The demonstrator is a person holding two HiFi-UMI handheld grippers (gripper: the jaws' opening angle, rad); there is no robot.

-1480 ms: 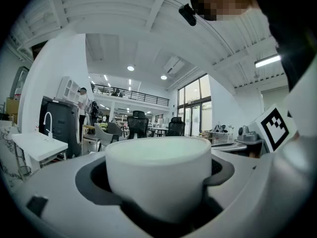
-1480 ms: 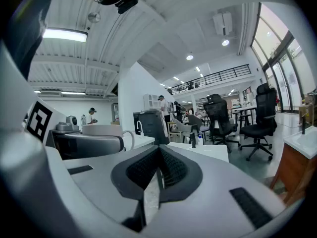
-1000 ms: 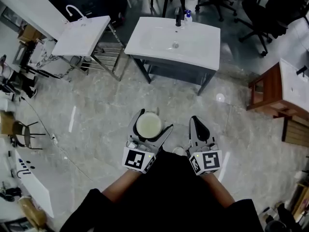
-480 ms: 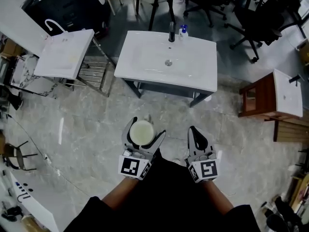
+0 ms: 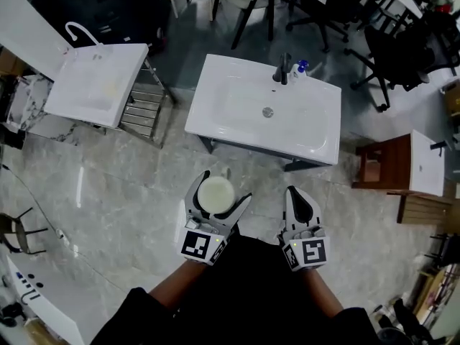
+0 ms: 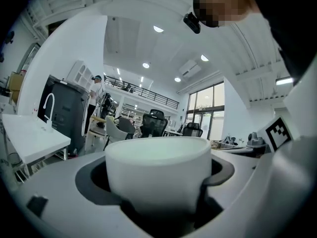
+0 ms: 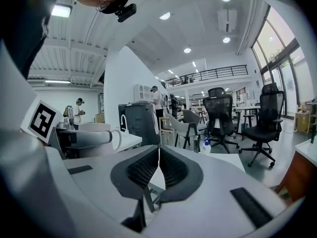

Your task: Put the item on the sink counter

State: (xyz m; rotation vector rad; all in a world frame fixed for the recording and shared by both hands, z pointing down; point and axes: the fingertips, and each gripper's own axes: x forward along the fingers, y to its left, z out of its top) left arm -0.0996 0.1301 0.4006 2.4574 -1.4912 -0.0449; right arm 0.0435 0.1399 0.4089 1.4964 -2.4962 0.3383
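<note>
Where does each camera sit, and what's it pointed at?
Head view: on the person's head, looking steeply down at the sink counter; arms, left claw, right claw show.
Left gripper view: on the left claw, looking along jaws gripping a white cup.
Right gripper view: on the right claw, jaws shut empty, facing office chairs.
Shared: all three show the cup.

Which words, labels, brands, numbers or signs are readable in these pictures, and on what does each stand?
No readable text anywhere.
Square black-and-white markers on the left gripper and right gripper: patterns, not words.
Small blue-capped bottle on the white sink counter: label too small to read.
Round white cup in the left gripper: no print visible.
</note>
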